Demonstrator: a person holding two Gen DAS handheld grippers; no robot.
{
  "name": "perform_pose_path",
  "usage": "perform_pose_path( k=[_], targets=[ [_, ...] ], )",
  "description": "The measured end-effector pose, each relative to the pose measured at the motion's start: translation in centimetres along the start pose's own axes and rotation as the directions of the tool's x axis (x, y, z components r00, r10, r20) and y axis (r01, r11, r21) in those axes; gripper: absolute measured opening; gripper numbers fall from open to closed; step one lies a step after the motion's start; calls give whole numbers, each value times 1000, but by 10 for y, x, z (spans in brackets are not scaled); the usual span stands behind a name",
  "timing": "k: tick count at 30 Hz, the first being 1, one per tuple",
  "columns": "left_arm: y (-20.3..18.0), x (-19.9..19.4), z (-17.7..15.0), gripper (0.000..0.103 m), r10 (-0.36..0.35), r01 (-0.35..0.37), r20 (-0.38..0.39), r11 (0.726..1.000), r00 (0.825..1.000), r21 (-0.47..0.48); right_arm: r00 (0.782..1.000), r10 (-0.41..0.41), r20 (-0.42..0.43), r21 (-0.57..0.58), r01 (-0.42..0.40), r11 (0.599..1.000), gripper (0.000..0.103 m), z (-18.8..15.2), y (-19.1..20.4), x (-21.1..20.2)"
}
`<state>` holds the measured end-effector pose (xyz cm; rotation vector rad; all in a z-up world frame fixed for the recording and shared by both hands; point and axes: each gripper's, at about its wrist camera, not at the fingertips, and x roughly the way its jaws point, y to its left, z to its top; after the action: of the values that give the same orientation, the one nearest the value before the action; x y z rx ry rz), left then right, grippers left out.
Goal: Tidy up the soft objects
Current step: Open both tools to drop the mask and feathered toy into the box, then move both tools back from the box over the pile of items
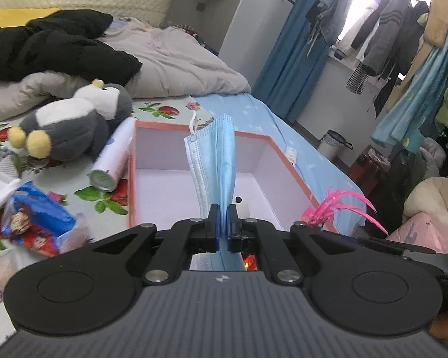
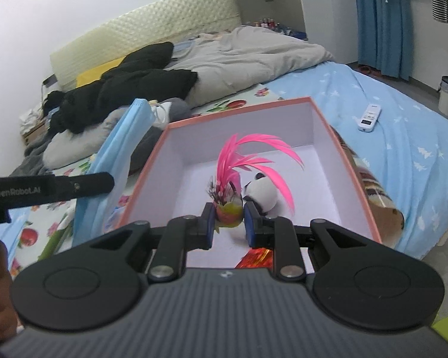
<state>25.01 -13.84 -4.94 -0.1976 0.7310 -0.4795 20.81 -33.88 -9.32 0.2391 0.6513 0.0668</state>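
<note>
Holding two light items above open box (image 1: 271,146) on bed. Left gripper (image 1: 223,223): jaws pinched nearly together on blue face mask (image 1: 215,155), which stands limp and folded above pads; thin, floppy fabric, so you keep grip mid-fold, not on ear loop. Right gripper (image 2: 229,219): jaws partly closed on feather toy (image 2: 228,211) at its firm rounded base; pink plumes fragile, so you avoid squeezing them. Panda plush (image 2: 261,195) lies inside box, just beyond toy. Penguin plush (image 1: 74,119) rests outside box: soft, bulky, best taken by body.
</note>
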Motion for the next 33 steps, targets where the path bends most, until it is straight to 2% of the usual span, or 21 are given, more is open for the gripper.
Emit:
perform_pose_path(
  k=[8,13,14,15,17,23,33],
  targets=[
    [12,58,6,5,8,-9,-53,1000,999,-16,999,-20,-39,35,22,999,24,-2,-18,45],
    [22,77,9,8,28,-31,-87,999,996,-27,998,-26,-60,27,28,999,26,-4,-17,63],
    [24,80,9,15,31,-34,-91,999,995,-31,997,-28,-67,30,30,999,28,-4,-17,66],
    [26,80,10,27,32,-35,-94,999,995,-33,997,-26,-72,35,29,999,28,-3,-17,67],
    [27,79,10,43,33,-36,-84,999,996,-31,996,-29,-82,41,33,999,33,-2,-17,69],
    [19,61,11,44,24,-24,-55,1000,998,-4,998,-25,-59,43,28,999,36,1,-16,57],
    [-2,-5,7,44,13,-13,13,1000,1000,20,1000,8,17,25,-8,1000,36,7,3,5]
  ],
)
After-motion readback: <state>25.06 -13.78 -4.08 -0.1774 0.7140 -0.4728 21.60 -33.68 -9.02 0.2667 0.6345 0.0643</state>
